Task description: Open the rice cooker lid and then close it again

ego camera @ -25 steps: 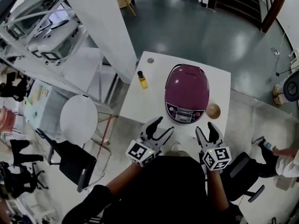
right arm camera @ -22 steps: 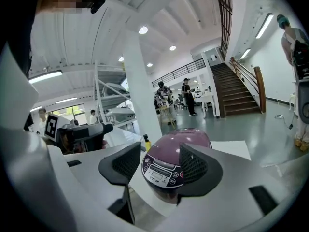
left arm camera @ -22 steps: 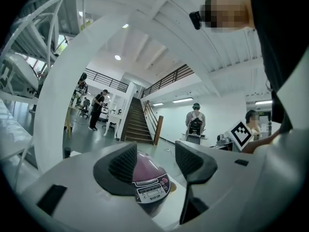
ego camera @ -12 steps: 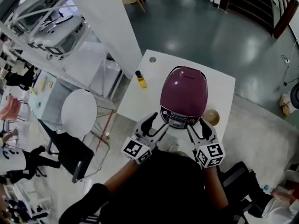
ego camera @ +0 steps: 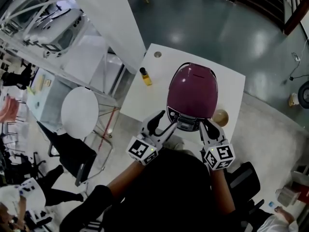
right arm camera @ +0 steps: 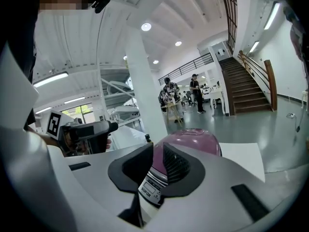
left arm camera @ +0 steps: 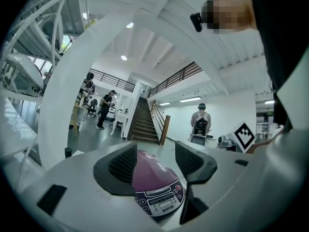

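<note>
Purple rice cooker (ego camera: 192,93) with lid down on the white desk (ego camera: 140,105), left gripper (ego camera: 164,123) wide open and empty near its control panel, right gripper (ego camera: 208,126) beside the panel's other side, jaws just closing to a narrow gap, nothing pinched between them

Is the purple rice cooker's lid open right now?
No, in the head view the lid lies flat and shut on the rice cooker.

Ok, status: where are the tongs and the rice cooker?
Left tongs open, at front of rice cooker. Right tongs just closing down, nothing between them, by the control panel. Lid down. Yellow bottle stands clear.
</note>
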`<state>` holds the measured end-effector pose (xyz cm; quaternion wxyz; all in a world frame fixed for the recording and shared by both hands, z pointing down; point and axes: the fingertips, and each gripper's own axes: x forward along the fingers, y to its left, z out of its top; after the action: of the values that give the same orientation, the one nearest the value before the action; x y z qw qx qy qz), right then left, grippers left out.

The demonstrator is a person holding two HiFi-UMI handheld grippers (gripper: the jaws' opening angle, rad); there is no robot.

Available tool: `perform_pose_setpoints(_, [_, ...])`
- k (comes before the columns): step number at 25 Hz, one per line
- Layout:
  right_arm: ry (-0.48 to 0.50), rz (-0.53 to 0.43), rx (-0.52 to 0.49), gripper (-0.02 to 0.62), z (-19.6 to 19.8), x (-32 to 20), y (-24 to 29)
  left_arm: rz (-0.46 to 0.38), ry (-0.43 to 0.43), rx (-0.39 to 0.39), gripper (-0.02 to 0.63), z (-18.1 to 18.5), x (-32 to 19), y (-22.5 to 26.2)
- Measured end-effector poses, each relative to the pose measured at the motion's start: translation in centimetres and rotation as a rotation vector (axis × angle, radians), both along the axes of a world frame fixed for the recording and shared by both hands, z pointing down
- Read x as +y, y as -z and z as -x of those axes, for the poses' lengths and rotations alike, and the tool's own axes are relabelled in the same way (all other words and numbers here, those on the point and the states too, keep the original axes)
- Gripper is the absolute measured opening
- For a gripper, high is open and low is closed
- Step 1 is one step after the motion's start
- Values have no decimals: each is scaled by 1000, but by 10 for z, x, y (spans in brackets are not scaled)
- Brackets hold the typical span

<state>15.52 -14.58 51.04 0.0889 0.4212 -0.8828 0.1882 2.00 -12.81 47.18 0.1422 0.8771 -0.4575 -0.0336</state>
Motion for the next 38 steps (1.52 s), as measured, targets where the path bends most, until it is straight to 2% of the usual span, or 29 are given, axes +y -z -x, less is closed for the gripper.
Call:
perform_pose_setpoints(2, [2,9,18,26,7,1,-2,10,-13,4,229,4,-2,-2])
perform_pose_setpoints(5, [29,41,69,5,20,0,-10,17,-22,11,228,10,-7,-5])
perform_pose_setpoints(20, [68,181,230,2,45,-7,-66,13,-50,32,229,36,-15,-10])
perform_pose_setpoints(29, [45,271,330,3,50,-8,-107,32,-72,43,229,50,-18,-17])
perform_pose_setpoints(38, [9,269,400,0,51,-7,-110,33,-90,76,229,63,-25,-15])
